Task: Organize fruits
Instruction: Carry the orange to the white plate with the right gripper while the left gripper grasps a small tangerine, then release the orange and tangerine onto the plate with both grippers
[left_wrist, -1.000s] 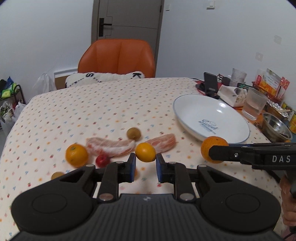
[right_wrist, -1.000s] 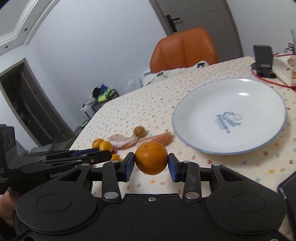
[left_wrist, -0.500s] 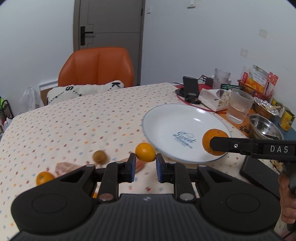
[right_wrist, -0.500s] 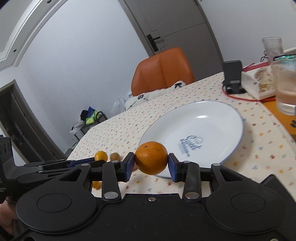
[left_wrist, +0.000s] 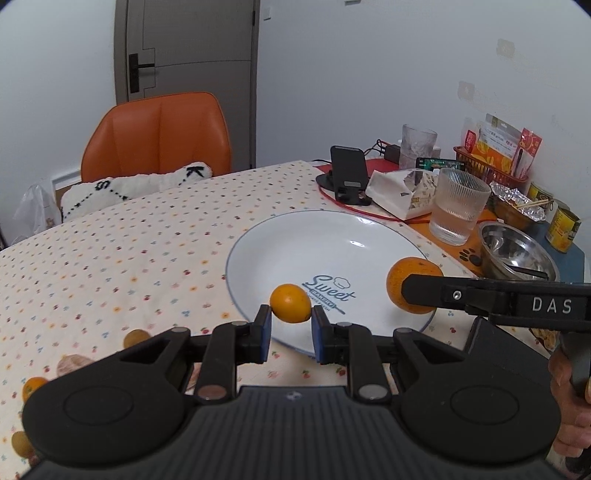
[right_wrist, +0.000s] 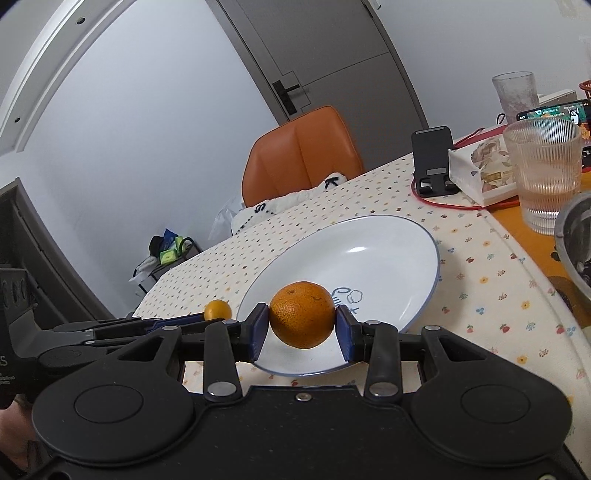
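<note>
My left gripper (left_wrist: 290, 321) is shut on a small orange (left_wrist: 290, 303), held over the near rim of the white plate (left_wrist: 295, 243). My right gripper (right_wrist: 302, 328) is shut on a larger orange (right_wrist: 302, 319), also above the plate (right_wrist: 399, 258) at its near edge. The left wrist view shows that larger orange (left_wrist: 408, 275) in the right gripper (left_wrist: 417, 291) over the plate's right rim. The small orange (right_wrist: 217, 309) appears left of the plate in the right wrist view. Several fruits remain at the left: a brown one (left_wrist: 136, 337), a small orange one (left_wrist: 34, 384).
A ribbed glass of water (left_wrist: 458, 206), a steel bowl (left_wrist: 515, 251), a phone stand (left_wrist: 347, 173), a tissue pack (left_wrist: 400, 192) and cans (left_wrist: 563, 229) crowd the table's right side. An orange chair (left_wrist: 155, 136) stands beyond the far edge. A dark tablet (left_wrist: 491, 347) lies near right.
Both grippers have carried their oranges rightward from the fruit pile to above the plate's near edge. The plate now looks larger and closer in both views.
</note>
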